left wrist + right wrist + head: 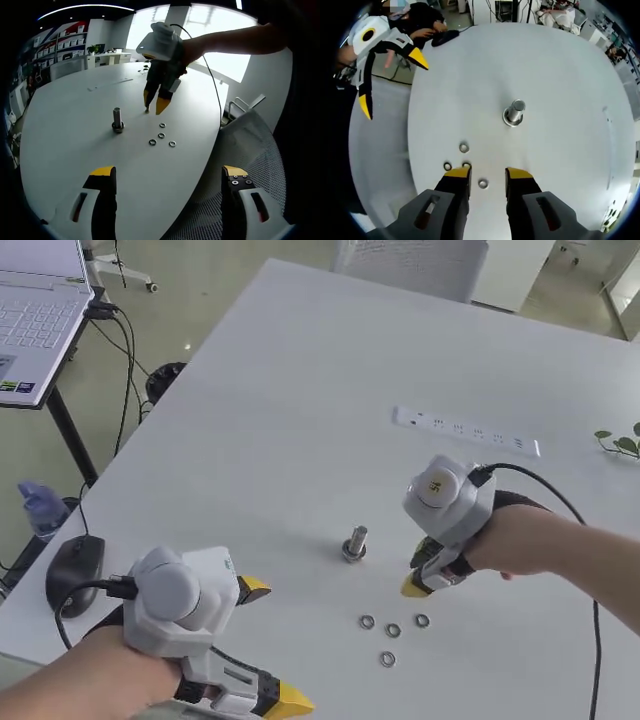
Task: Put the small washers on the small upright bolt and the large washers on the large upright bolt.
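Note:
One upright metal bolt (353, 543) (117, 120) (514, 112) stands mid-table. Several small washers (393, 630) (161, 135) (464, 147) lie flat just in front of it. My right gripper (418, 585) (488, 173) hovers low over the washers, tips pointing down. Its jaws stand a narrow gap apart, and one washer (483, 183) lies on the table between them, not gripped. In the left gripper view the right gripper (154, 105) is just behind the washers. My left gripper (272, 645) (169, 172) is wide open and holds nothing, near the table's front edge.
On the white table (300, 390), a white power strip (465, 430) lies beyond the bolt. A laptop (35, 310), cables and a mouse (72, 570) sit off the table's left edge. A chair (410, 265) stands at the far end, and plant leaves (620, 443) show at right.

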Tool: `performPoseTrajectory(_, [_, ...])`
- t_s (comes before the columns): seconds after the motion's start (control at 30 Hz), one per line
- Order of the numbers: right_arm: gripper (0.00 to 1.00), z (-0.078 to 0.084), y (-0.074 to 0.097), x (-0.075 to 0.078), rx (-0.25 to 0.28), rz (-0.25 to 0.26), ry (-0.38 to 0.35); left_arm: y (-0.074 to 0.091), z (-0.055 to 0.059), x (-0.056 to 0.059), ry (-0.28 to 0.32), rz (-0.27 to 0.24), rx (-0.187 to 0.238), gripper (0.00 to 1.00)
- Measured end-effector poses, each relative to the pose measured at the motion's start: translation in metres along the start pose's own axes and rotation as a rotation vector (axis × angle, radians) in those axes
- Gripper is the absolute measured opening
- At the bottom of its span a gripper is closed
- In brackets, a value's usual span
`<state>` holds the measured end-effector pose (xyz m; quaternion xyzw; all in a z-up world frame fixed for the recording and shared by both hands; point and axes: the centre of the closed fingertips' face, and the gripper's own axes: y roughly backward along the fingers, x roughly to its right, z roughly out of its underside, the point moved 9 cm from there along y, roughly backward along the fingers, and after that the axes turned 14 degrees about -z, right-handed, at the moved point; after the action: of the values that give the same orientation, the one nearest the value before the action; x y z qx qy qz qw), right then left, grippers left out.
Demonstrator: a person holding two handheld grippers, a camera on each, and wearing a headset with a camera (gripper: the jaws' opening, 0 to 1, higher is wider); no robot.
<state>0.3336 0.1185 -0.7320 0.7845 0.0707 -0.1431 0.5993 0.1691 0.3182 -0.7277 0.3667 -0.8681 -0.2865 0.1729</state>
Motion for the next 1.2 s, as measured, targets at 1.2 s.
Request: performPoseTrajectory(1.2, [0.28, 0.057, -0.035, -0.006, 0.046, 0.047, -0.050, -0.002, -0.002, 0.007, -0.013, 0.012, -0.008, 0.86])
